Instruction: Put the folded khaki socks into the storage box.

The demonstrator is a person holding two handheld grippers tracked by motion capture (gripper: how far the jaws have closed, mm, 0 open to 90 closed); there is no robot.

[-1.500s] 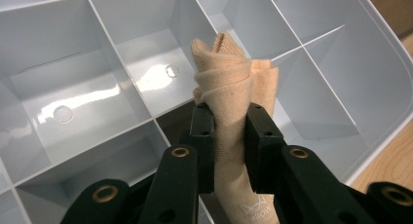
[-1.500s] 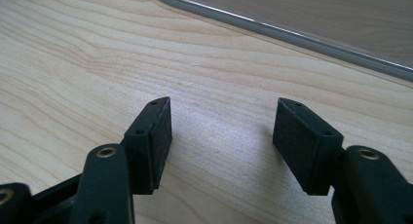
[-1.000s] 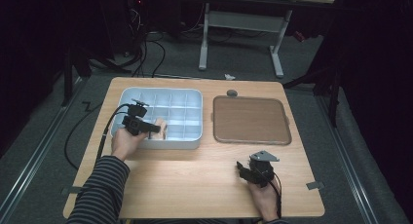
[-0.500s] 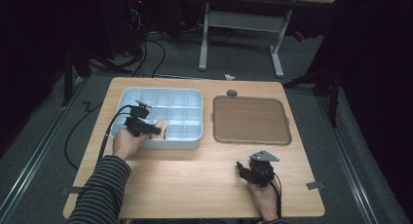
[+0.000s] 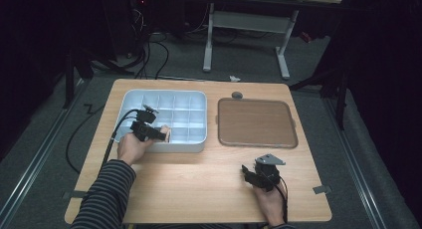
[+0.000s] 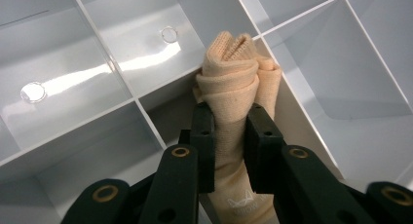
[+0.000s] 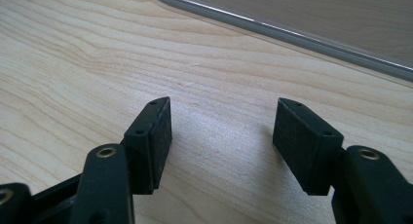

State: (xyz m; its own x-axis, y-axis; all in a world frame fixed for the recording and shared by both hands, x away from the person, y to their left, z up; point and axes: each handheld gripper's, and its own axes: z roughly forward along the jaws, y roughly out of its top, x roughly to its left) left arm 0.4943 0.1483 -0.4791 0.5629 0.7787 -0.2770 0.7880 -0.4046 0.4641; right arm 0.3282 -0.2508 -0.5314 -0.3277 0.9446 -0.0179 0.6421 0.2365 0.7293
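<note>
Nearest the person, the right hand-held gripper [image 5: 247, 172] is resting low over the wooden surface [image 5: 199, 179], close to its front edge and toward the right side. In the right gripper view its two black jaws are standing well apart with only bare wood grain between the pads [image 7: 158, 136], gripping nothing. The rounded edge of the brown tray [image 7: 311, 19] is showing just beyond those jaws.

Farther in and to the left, a striped sleeve [image 5: 104, 194] is leading up to the left hand-held gripper [image 5: 161, 134], which is reaching over the front wall of the white divided box [image 5: 164, 97]. Its jaws are squeezing a rolled beige cloth [image 6: 238, 87] from both sides, narrowed to the width of the roll, with the pads pressing into the fabric. The cloth is hanging over the front row of compartments, its rolled end lying against a thin divider [image 6: 146, 119]; whether it is touching the compartment floor cannot be told. A small printed mark is showing on the cloth near the bottom of the left gripper view.

To the right of the box, just beside it but apart, the brown tray [image 5: 256, 122] is lying flat. Behind that tray, a small grey round object [image 5: 237, 95] is sitting on the surface near the far edge.
</note>
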